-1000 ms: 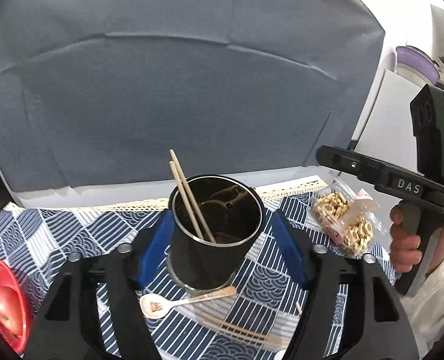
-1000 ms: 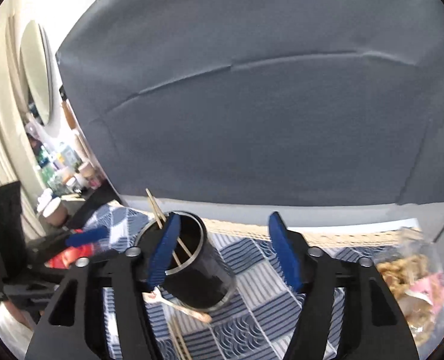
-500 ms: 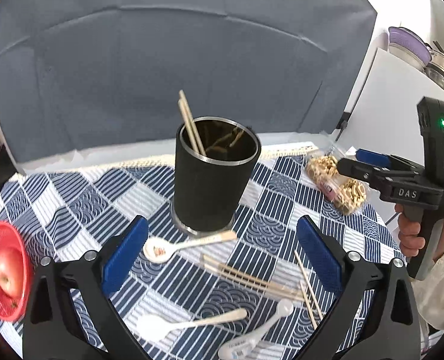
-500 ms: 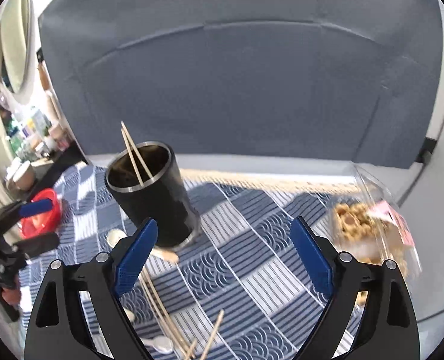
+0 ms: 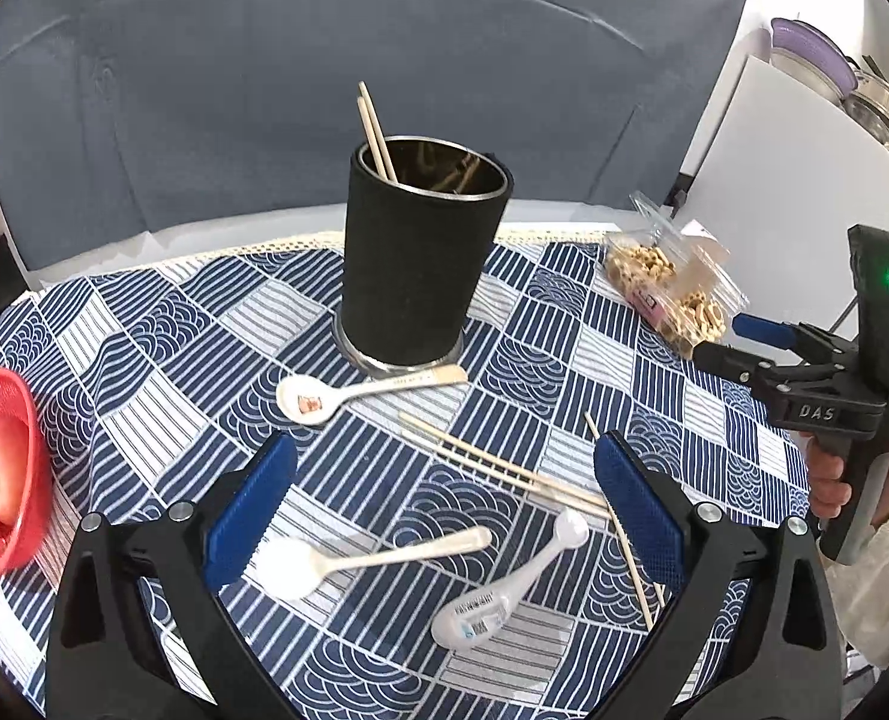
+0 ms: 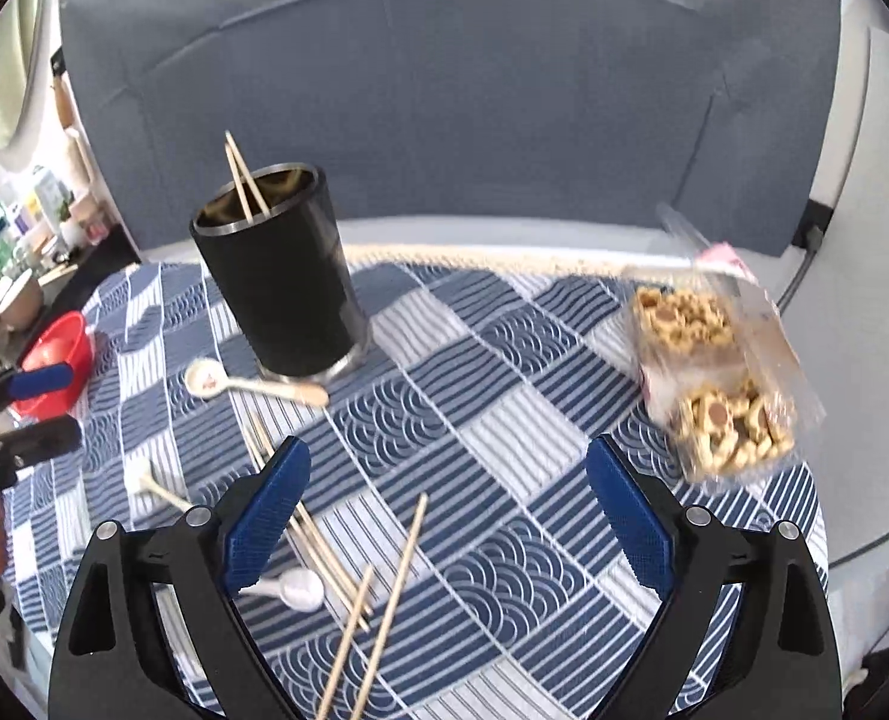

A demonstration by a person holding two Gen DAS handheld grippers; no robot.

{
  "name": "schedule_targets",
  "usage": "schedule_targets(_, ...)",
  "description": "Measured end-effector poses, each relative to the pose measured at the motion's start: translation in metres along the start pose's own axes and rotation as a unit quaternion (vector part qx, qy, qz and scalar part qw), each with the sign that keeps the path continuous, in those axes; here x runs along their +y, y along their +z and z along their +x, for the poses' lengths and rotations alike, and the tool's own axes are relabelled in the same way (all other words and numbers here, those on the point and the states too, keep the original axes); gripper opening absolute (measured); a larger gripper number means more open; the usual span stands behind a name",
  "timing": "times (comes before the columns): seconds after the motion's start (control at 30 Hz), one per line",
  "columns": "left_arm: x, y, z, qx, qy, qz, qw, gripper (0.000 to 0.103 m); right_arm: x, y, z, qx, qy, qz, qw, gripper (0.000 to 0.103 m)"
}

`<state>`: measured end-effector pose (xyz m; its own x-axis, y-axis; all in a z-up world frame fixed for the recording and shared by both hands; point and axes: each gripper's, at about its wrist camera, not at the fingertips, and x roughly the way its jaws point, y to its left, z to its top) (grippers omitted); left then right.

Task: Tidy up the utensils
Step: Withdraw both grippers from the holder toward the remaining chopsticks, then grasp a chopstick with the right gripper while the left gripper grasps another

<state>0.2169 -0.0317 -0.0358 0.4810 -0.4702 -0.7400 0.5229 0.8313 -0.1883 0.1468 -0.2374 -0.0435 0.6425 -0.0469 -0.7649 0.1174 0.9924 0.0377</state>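
Note:
A black utensil cup [image 5: 417, 258] stands upright on the blue patterned tablecloth [image 5: 144, 372], with two chopsticks [image 5: 375, 132] leaning in it; it also shows in the right wrist view [image 6: 282, 276]. Three white spoons lie loose: one by the cup's base [image 5: 348, 397], one near my left gripper [image 5: 360, 555], one labelled [image 5: 513, 582]. Loose chopsticks [image 5: 498, 465] lie between them, and more show in the right wrist view [image 6: 378, 594]. My left gripper [image 5: 444, 510] is open and empty above the spoons. My right gripper [image 6: 444, 516] is open and empty, seen at the right [image 5: 756, 342].
A red basket [image 5: 18, 456] with an apple sits at the table's left edge. A clear bag of snacks [image 5: 672, 288] lies at the right, also in the right wrist view [image 6: 708, 372]. A grey backdrop [image 5: 384, 60] stands behind the table.
Both grippers have pulled back and away from the cup, which stays on the table. Both jaws have opened wider. The loose spoons and chopsticks have come into view.

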Motion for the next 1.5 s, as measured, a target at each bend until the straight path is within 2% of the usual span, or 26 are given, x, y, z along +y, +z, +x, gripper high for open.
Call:
schedule_targets(0.2, -0.013, -0.014, 0.005, 0.02, 0.0, 0.014, 0.9997, 0.097, -0.003, -0.018, 0.02, 0.037, -0.005, -0.005, 0.999, 0.089)
schedule_targets(0.37, -0.02, -0.024, 0.005, 0.028, -0.013, 0.005, 0.9995, 0.097, -0.006, -0.03, 0.04, 0.074, -0.003, -0.007, 0.997, 0.089)
schedule_targets(0.47, -0.028, -0.031, 0.006, 0.032, -0.004, 0.01, 0.9994, 0.097, -0.007, -0.035, 0.051, 0.099, -0.002, -0.019, 0.995, 0.089)
schedule_targets(0.73, -0.04, -0.051, 0.011, 0.049, 0.006, -0.024, 0.9985, 0.097, -0.009, -0.038, 0.076, 0.144, 0.014, -0.037, 0.989, 0.089)
schedule_targets(0.93, -0.049, -0.065, 0.014, 0.064, 0.026, -0.039, 0.9969, 0.097, -0.006, -0.04, 0.098, 0.17, 0.018, -0.055, 0.984, 0.089)
schedule_targets(1.0, -0.05, -0.07, 0.016, 0.071, 0.031, -0.044, 0.996, 0.097, -0.007, -0.041, 0.104, 0.168, 0.006, -0.055, 0.984, 0.089)
schedule_targets(1.17, -0.059, -0.083, 0.022, 0.082, 0.048, -0.047, 0.9943, 0.097, -0.009, -0.044, 0.115, 0.178, 0.01, -0.047, 0.983, 0.089)
schedule_targets(1.5, -0.074, -0.108, 0.036, 0.111, 0.033, -0.08, 0.9901, 0.097, -0.011, -0.047, 0.126, 0.196, 0.002, -0.036, 0.98, 0.096)
